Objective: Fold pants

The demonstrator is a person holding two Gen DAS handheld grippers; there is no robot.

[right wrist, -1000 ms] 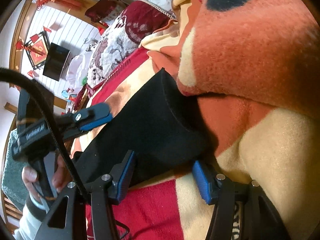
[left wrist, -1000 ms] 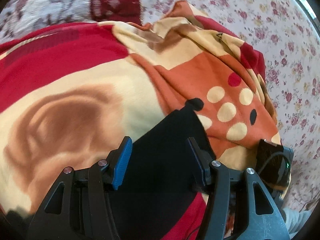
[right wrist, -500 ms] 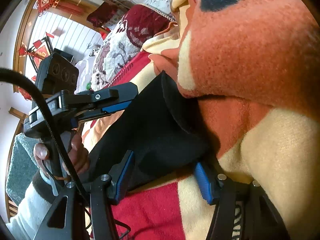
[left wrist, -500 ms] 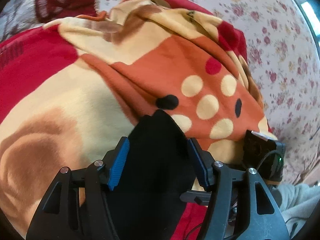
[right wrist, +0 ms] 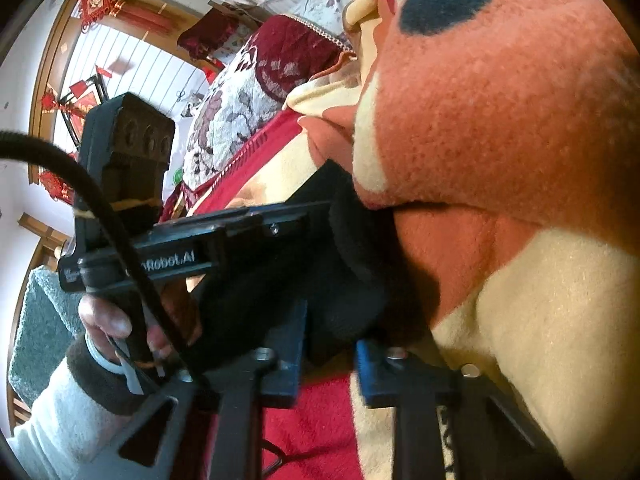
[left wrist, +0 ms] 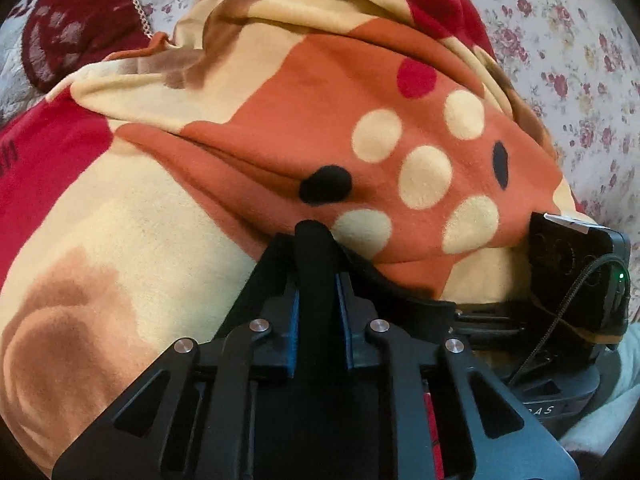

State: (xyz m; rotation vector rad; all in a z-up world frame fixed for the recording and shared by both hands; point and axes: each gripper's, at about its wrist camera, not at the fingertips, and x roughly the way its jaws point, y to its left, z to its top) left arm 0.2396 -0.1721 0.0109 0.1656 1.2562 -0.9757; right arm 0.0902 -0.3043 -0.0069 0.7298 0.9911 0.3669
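A: Since a second ago both claws have closed: the left claw [left wrist: 317, 304] pinches a ridge of the pants [left wrist: 314, 264].
B: The right claw [right wrist: 330, 354] is closing on their edge, on the blanket [left wrist: 140, 216].
A: Shallow bite; lifting may slip it free.

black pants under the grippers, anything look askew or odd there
Only one thing: the black fleece pants have one end tucked under the bunched orange spotted blanket instead of lying flat. The left gripper is shut on a pinched ridge of them.
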